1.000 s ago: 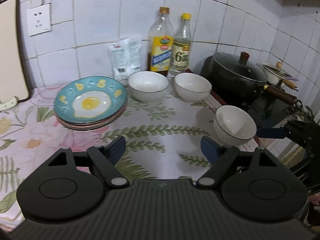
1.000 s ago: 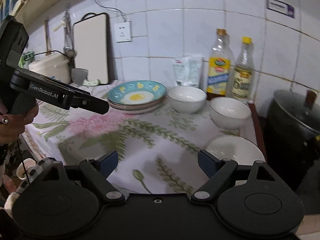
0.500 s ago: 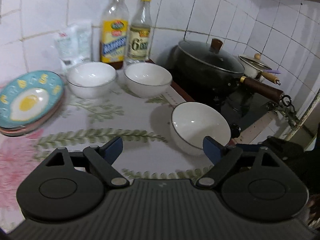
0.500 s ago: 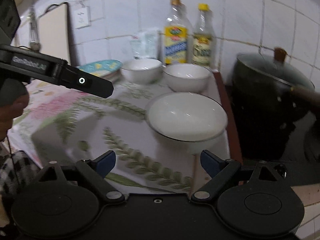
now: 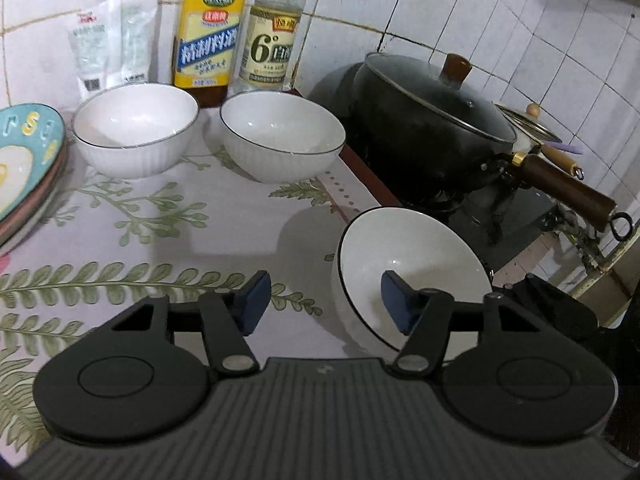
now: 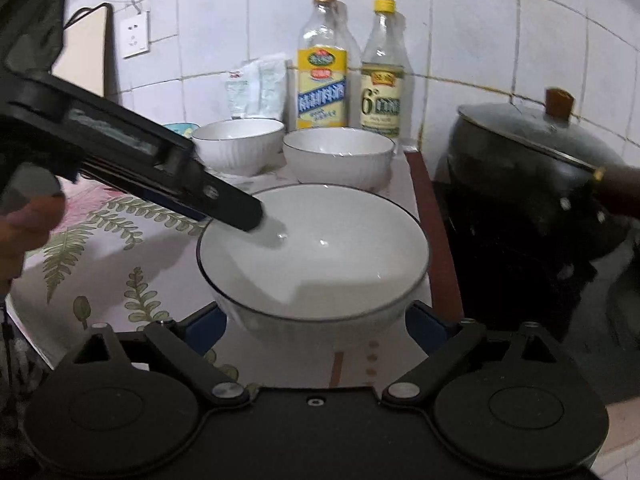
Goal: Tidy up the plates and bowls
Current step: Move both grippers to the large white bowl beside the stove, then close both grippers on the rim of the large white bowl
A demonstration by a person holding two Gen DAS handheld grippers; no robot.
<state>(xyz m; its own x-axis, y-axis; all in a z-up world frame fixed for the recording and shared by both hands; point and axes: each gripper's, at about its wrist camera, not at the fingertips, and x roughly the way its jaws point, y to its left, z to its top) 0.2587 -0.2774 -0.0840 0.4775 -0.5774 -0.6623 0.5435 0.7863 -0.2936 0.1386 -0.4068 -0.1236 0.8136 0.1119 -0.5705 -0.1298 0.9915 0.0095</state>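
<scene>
left gripper (image 5: pixel 322 302): jaws spread wide, closer to near bowl than 1 s ago; right finger now over bowl's inside, left finger outside its rim, nothing pinched.
right gripper (image 6: pixel 316 322): jaws spread, now flanking near bowl's base on both sides; touching or not, cannot tell; was well short of it before.
near bowl (image 6: pixel 314 248): white, dark rim, upright on floral cloth (image 5: pixel 192 240) at counter's right edge, beside stove; same spot as earlier.
two back bowls (image 5: pixel 135 128) (image 5: pixel 282 134): side by side, unmoved.
plates (image 5: pixel 24 160): stacked, egg-print on top, now mostly cut off at left.
bottles (image 5: pixel 208 28) (image 5: pixel 274 36): against tiled wall.
black pot (image 5: pixel 432 120): lidded, on stove.
</scene>
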